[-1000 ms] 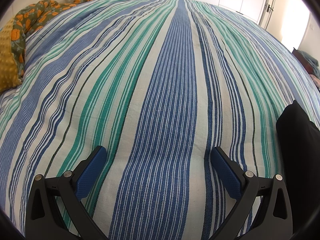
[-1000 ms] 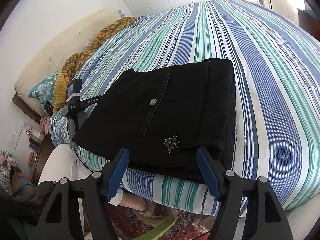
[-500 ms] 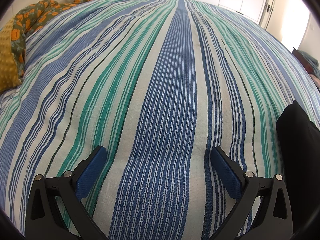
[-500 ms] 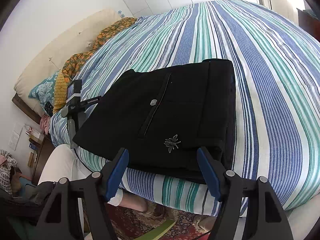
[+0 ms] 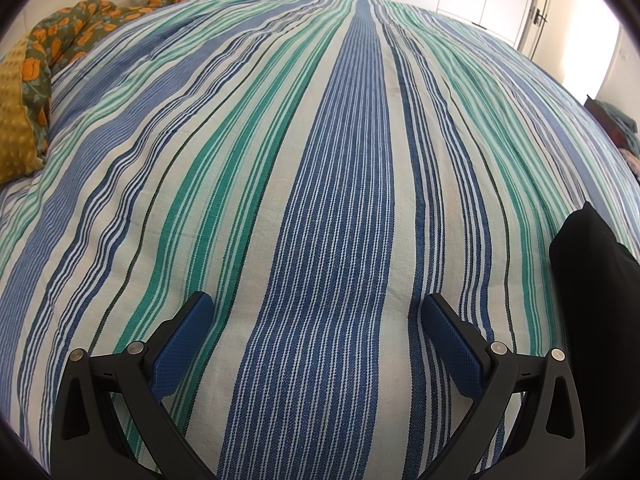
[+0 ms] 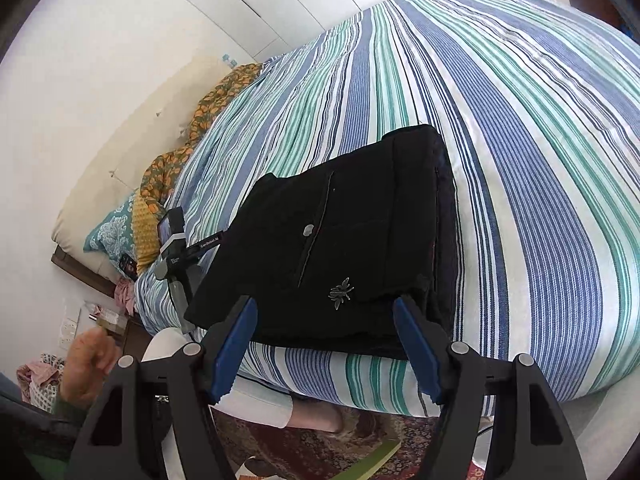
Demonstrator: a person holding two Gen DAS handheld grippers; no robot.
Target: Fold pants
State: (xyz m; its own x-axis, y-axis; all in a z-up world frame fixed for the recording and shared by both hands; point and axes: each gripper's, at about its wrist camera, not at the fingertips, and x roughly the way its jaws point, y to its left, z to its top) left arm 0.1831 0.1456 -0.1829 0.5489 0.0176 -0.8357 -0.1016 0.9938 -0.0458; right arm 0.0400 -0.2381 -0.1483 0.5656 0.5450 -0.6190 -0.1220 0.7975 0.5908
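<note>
In the left wrist view, the left gripper (image 5: 316,312) is spread wide with nothing between its fingers, low over the striped bedspread (image 5: 344,168); the black pants (image 5: 596,280) show at the right edge. In the right wrist view, the right gripper (image 6: 326,324) is likewise released, above the folded pants (image 6: 340,248) lying near the bed's near edge.

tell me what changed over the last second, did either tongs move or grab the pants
The right tongs drew back from the bed and tilted, open, gripping nothing. The left tongs stayed open over the bedspread. The folded pants lie as before.
</note>
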